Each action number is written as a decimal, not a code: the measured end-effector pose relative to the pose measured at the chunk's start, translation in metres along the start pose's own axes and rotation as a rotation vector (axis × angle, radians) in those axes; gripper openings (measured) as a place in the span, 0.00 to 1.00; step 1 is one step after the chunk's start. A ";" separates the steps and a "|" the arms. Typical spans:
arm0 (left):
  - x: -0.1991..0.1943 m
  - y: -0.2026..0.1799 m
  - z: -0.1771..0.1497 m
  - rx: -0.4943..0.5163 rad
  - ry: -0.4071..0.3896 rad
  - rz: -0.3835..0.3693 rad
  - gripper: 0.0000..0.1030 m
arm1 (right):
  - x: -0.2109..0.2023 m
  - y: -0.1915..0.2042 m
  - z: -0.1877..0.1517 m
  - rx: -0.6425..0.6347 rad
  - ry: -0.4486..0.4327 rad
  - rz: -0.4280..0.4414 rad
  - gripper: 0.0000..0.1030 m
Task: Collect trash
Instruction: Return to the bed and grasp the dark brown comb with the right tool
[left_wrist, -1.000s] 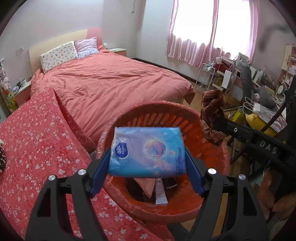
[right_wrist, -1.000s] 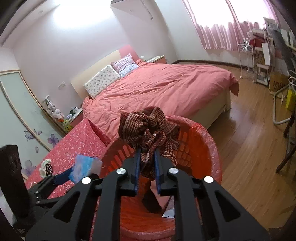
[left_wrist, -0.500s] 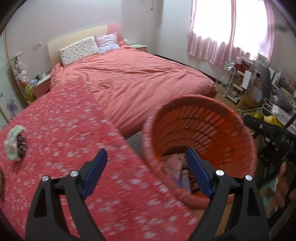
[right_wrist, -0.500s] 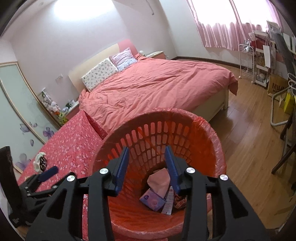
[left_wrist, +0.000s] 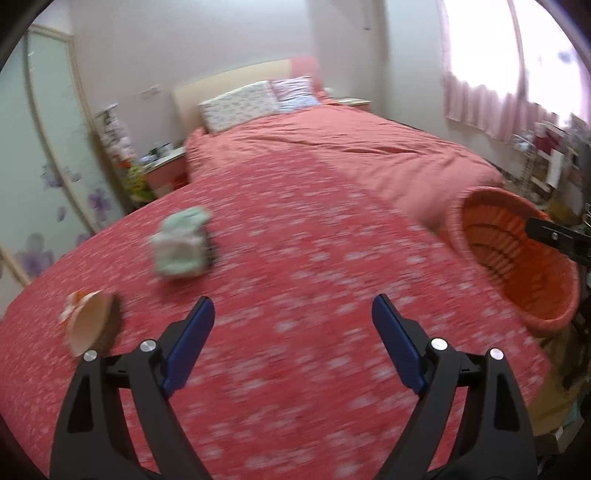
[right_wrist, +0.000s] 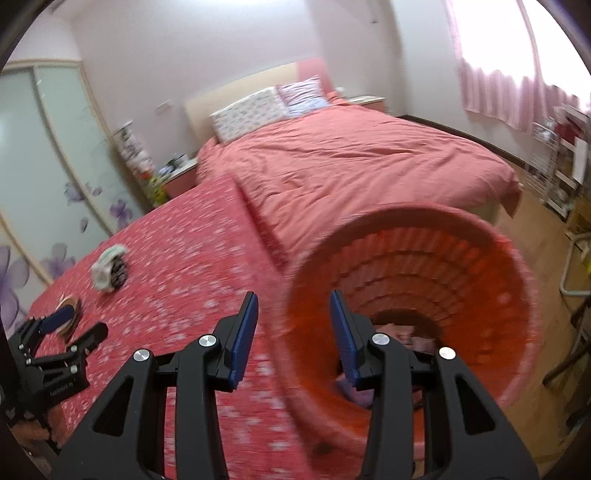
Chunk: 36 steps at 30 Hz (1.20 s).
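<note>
I am reading both views to fix the one relation the next move depends on: where the remaining trash is lying with respect to each claw.

The left claw is standing wide apart and is holding nothing; its blue pads are touching nothing, and the red flowered cloth of the desk is showing between them. Ahead of it and to its left, a crumpled pale-green wad is lying on the desk. Motion blur is hiding its outline, so I cannot give its long axis. Nearer, and further to the left of that claw, a shallow tan bowl-like piece is resting tilted on the cloth, just beside the left finger's base. The orange basket is sitting off the desk edge, well to the right of this claw.

The right claw is also parted, somewhat less widely, and is carrying nothing. It is straddling the near rim of the orange basket, whose mouth is opening ahead and to its right, with some discarded items dimly visible at the bottom. From this claw the pale-green wad is lying far to the left, well apart.

I am judging the left claw the nearer one for both remaining pieces; a leftward turn is what the pick-up is calling for.
</note>
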<state>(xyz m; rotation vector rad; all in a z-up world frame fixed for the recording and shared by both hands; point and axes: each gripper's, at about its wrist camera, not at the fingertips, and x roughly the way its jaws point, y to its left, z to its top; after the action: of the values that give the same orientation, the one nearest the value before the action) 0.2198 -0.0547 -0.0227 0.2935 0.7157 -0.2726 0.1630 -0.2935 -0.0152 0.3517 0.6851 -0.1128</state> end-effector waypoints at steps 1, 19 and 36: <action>-0.001 0.015 -0.003 -0.023 0.005 0.019 0.83 | 0.002 0.009 -0.001 -0.013 0.007 0.012 0.40; 0.002 0.184 -0.065 -0.335 0.101 0.170 0.83 | 0.038 0.135 -0.029 -0.192 0.131 0.176 0.40; 0.049 0.143 -0.031 -0.349 0.082 -0.055 0.74 | 0.052 0.139 -0.037 -0.206 0.171 0.154 0.40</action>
<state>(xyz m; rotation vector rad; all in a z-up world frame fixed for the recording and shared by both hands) 0.2858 0.0808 -0.0538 -0.0478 0.8390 -0.1843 0.2110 -0.1500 -0.0360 0.2160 0.8284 0.1349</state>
